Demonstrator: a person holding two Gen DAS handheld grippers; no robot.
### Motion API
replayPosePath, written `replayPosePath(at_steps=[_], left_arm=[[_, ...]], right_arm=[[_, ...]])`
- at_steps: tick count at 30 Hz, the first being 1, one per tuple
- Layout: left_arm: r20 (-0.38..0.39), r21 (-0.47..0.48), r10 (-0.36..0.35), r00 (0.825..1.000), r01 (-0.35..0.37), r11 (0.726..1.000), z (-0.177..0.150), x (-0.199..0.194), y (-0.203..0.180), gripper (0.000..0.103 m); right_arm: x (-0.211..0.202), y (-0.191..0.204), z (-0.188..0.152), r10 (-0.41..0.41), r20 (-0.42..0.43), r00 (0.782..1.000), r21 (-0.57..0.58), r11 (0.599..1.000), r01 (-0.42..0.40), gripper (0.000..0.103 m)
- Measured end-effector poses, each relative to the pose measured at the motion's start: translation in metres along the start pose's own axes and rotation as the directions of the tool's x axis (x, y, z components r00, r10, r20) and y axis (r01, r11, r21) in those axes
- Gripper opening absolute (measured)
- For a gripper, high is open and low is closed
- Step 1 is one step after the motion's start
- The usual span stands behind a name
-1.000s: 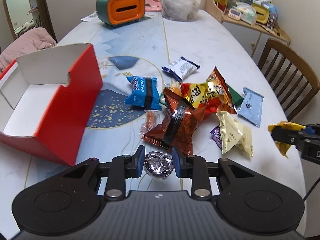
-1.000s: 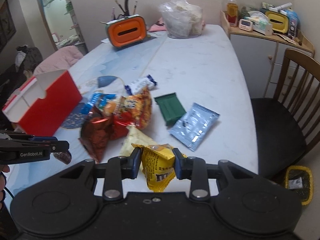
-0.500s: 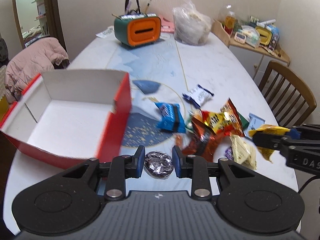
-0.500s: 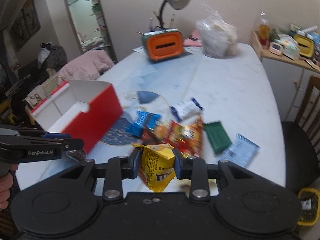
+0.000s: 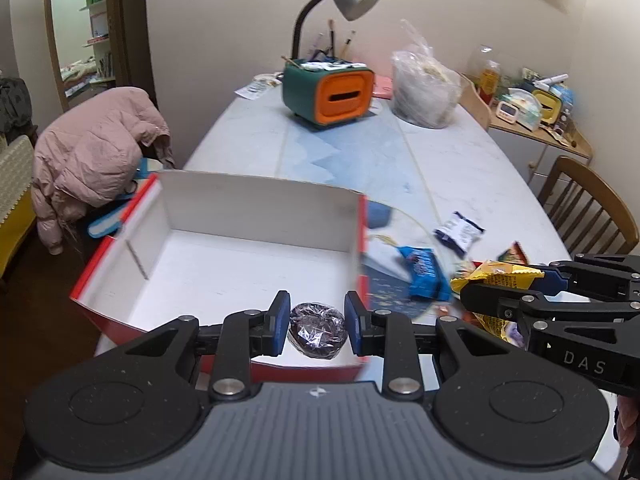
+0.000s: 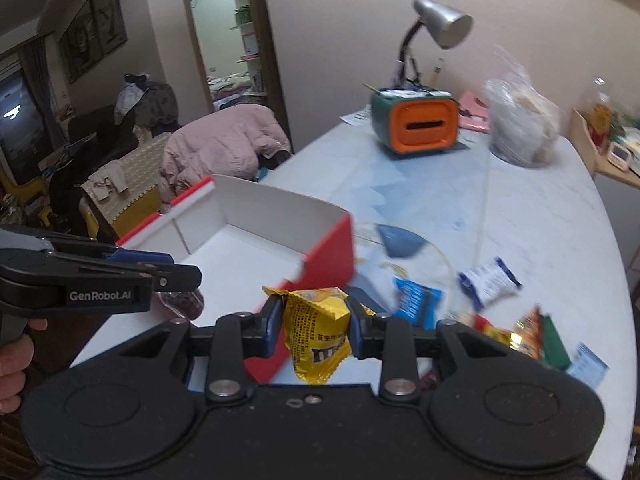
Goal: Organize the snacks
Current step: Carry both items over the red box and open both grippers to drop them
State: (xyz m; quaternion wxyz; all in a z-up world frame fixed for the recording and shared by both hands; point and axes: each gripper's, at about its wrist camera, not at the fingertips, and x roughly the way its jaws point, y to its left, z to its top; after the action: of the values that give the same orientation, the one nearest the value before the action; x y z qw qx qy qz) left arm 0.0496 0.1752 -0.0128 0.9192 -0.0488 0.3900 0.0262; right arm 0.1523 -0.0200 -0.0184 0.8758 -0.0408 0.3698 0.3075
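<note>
Snacks lie loose on the marble table to the right of a red box with a bare white inside, among them a blue packet and a white-and-navy packet. Over the box's near edge the left gripper is narrowed onto a round foil-wrapped snack, pinched between both blue pads. Beside the box's right wall the right gripper is clamped on a yellow candy bag, which hangs down between its fingers.

The left tongs, carrying the foil-wrapped round snack, have travelled from the snack pile to above the red box. The right tongs with the yellow M&M's packet have risen off the tabletop toward the box's corner.
</note>
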Motion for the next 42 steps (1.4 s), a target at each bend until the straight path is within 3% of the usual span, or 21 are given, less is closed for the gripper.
replayPosePath(at_steps=[11,24,42], left_arm=[[0.003,0.007,0.044,0.999,-0.044,0.999,0.015,0.015,0.068,0.029],[-0.088,0.004,0.092,0.992,-0.092,0.996,0.021,0.074,0.123,0.029],[-0.235,0.07,0.068,0.97,-0.053,0.996,0.005,0.119,0.125,0.029]], right_arm=[[0.053,0.052,0.021,-0.005,-0.018,1.0,-0.048,0.999,0.004,0.032],[0.12,0.083,0.019,-0.014,-0.129,0.992,-0.083,0.997,0.003,0.032],[0.154,0.097,0.004,-0.045,-0.228,0.973,-0.092,0.995,0.024,0.034]])
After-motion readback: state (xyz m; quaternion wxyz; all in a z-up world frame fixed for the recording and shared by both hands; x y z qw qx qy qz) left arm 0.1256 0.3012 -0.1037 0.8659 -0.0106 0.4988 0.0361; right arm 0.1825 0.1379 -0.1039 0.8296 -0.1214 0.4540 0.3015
